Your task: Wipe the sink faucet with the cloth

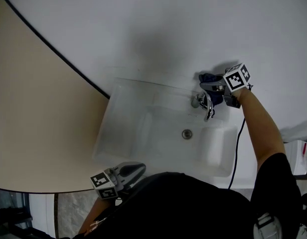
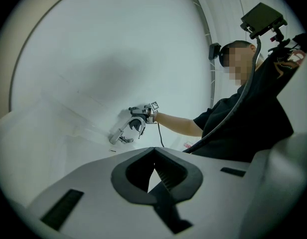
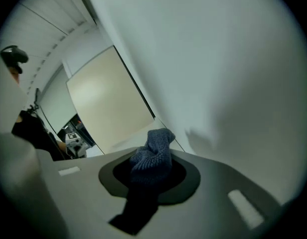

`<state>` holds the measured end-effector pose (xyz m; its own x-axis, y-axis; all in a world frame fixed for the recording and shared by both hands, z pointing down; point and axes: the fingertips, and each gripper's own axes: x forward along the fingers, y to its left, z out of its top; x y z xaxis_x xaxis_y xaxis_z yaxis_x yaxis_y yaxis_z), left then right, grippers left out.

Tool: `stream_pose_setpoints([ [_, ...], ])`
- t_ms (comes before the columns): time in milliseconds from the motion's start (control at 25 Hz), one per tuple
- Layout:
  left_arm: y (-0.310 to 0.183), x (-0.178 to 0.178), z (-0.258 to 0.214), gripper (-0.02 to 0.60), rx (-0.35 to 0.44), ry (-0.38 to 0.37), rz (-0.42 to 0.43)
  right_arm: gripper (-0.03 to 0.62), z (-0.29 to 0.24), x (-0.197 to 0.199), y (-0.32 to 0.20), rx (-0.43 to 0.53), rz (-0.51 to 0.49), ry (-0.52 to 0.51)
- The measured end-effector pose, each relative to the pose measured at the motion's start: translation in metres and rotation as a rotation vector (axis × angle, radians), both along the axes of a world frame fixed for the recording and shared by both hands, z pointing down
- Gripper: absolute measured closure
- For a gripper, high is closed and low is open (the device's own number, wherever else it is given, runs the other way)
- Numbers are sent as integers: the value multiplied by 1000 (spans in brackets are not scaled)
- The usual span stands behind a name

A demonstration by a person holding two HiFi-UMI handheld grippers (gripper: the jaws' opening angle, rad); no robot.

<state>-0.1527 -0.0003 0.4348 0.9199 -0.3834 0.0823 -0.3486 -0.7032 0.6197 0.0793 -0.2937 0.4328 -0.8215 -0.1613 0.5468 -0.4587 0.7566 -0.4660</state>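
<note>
A chrome faucet (image 1: 204, 103) stands at the back of a white sink (image 1: 109, 128). My right gripper (image 1: 207, 85) hovers just above and behind the faucet, near the white wall, shut on a bunched blue cloth (image 1: 209, 77). In the right gripper view the cloth (image 3: 154, 156) sticks up from between the jaws of the gripper (image 3: 151, 172). My left gripper (image 1: 139, 169) is held at the sink's near edge, shut and empty. From the left gripper view its closed jaws (image 2: 154, 157) point level toward the faucet (image 2: 123, 132) and the right gripper (image 2: 142, 112) across the basin.
The drain (image 1: 187, 134) lies in the basin below the faucet. A beige panel (image 1: 34, 108) borders the sink on the left. A black cable (image 1: 236, 153) hangs from the right gripper. Small white items (image 1: 298, 156) sit at the far right.
</note>
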Motion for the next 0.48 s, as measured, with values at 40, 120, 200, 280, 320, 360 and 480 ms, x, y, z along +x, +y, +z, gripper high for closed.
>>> stream_pose_setpoints([
  [40, 1, 1, 0, 581, 3, 3, 4, 527, 8, -2, -7, -37, 21, 72],
  [120, 3, 3, 3, 581, 0, 9, 9, 526, 23, -2, -16, -113, 52, 208],
  [200, 7, 3, 9, 581, -12, 10, 11, 526, 37, -2, -20, -152, 53, 344],
  [280, 11, 1, 16, 581, -18, 0, 17, 528, 50, -4, -22, -160, 26, 489],
  [320, 13, 0, 19, 580, -19, -1, 22, 528, 55, -6, -22, -159, 4, 565],
  [360, 15, -1, 20, 581, -19, 2, 28, 528, 61, -8, -21, -150, -22, 646],
  [480, 22, 0, 19, 581, -22, 37, 26, 528, 84, -10, -14, -107, -144, 943],
])
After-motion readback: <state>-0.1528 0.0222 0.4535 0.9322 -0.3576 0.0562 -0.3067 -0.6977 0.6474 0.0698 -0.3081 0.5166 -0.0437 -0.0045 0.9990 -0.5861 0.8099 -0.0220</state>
